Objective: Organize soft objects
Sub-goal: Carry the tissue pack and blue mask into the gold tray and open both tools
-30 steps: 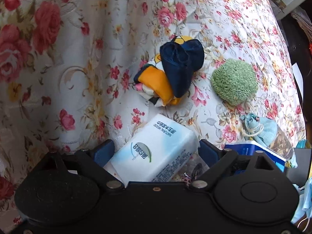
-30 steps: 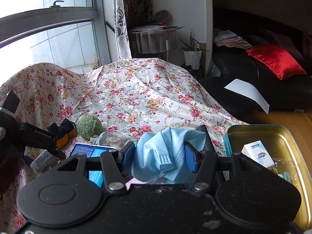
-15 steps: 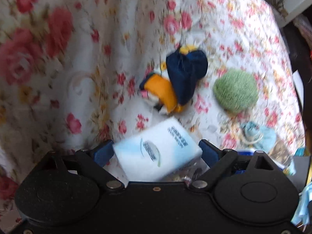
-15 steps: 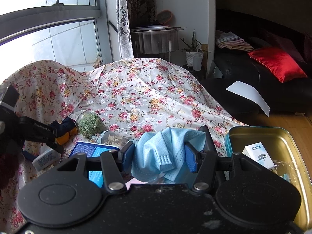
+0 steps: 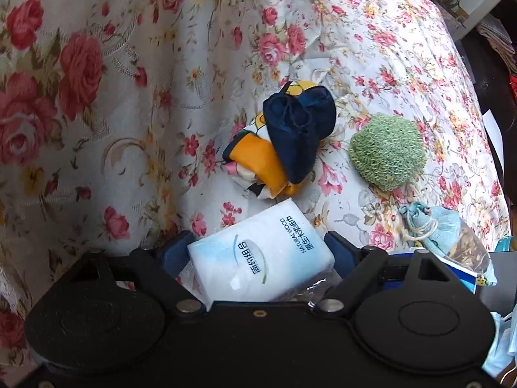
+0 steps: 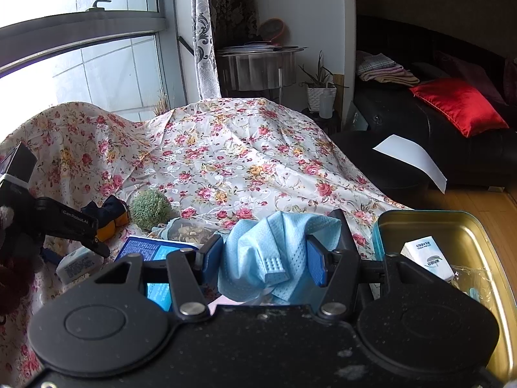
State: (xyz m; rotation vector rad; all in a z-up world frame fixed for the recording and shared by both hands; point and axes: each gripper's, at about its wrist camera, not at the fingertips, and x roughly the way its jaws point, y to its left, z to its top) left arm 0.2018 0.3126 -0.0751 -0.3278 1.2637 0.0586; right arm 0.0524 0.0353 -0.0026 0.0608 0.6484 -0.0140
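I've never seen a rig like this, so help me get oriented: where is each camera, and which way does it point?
Left wrist: on the left gripper, angled down at the floral cloth, clamping a tissue pack.
Right wrist: on the right gripper, facing across the room, pinching a blue cloth beside a gold tin.
Shared: tissue pack, green ball.

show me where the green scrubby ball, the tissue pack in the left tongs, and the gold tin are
green knitted scrubber (image 5: 387, 152), left wrist view, middle of its knitted face
tissue pack (image 5: 261, 252), left wrist view, printed top face
gold tin (image 6: 452, 223), right wrist view, bare inner back wall
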